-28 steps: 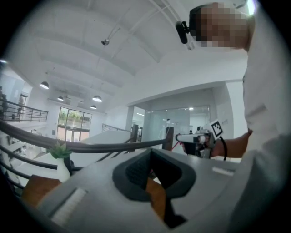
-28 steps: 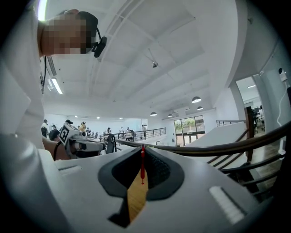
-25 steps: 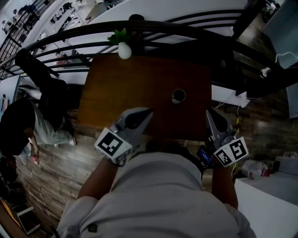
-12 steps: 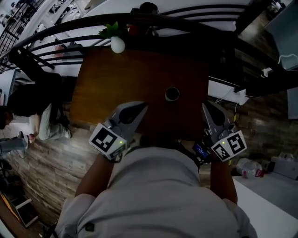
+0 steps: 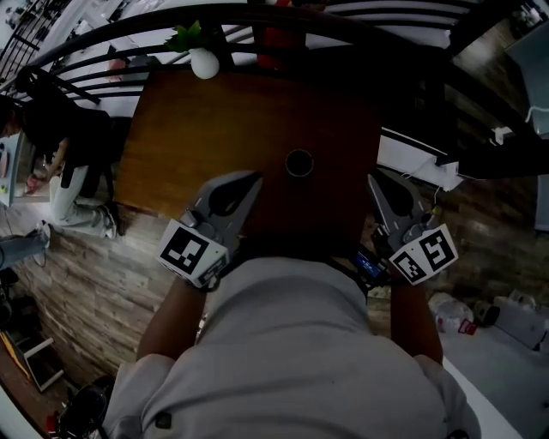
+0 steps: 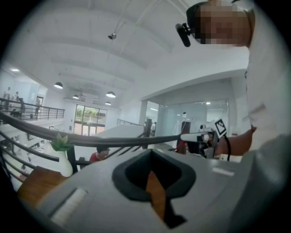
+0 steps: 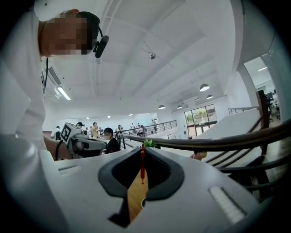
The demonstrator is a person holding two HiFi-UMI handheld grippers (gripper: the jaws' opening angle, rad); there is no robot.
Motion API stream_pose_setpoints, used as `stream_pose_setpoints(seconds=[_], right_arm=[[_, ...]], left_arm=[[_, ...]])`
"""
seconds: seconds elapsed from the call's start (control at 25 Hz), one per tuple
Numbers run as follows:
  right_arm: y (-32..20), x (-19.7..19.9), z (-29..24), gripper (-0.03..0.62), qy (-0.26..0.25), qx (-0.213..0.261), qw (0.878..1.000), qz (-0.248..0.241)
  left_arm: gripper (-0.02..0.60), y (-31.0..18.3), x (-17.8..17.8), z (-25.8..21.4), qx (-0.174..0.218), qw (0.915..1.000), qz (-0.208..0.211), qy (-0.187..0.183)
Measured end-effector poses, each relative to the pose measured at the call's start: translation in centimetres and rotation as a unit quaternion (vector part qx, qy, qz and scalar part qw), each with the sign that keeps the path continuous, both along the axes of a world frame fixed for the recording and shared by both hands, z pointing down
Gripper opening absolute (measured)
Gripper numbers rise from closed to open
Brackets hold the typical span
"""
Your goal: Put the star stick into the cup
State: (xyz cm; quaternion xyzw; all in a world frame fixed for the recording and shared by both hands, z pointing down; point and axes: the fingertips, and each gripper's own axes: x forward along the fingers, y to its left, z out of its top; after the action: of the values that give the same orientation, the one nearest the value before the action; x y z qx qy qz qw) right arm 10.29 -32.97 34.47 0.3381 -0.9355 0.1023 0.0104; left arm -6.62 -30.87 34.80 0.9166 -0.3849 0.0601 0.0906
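Note:
A small dark cup stands on the brown wooden table, right of its middle. My left gripper hovers over the table's near edge, left of the cup; in the left gripper view the left gripper is shut and holds nothing. My right gripper is at the near right corner, right of the cup. In the right gripper view the right gripper is shut on a thin red star stick that stands upright between the jaws. The stick's star end is hidden.
A white vase with a green plant stands at the table's far left corner. A black curved railing runs behind the table. People are on the floor to the left. White furniture lies at the right.
The head view has shifted, so table and cup sit lower and more to the left in frame. Both grippers keep their places near the table's near edge, still shut.

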Motion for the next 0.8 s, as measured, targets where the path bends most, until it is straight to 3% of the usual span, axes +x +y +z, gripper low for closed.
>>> stream_pose_setpoints(seconds=[0.2, 0.52, 0.8], right_arm=[[-0.9, 1.2, 1.9, 0.025, 0.001, -0.015, 1.0, -0.017], [-3.9, 0.7, 3.7, 0.025, 0.0, -0.038, 0.999, -0.023], [-6.3, 0.2, 8.5, 0.025, 0.024, -0.081, 0.996, -0.019]], left_arm=[[0.003, -0.3, 1.6, 1.7, -0.014, 0.9998, -0.013, -0.004], [0.003, -3.2, 1.3, 3.1, -0.028, 0.9995, -0.011, -0.009], [0.003, -6.2, 1.2, 6.5, -0.065, 0.9979, 0.001, 0.004]])
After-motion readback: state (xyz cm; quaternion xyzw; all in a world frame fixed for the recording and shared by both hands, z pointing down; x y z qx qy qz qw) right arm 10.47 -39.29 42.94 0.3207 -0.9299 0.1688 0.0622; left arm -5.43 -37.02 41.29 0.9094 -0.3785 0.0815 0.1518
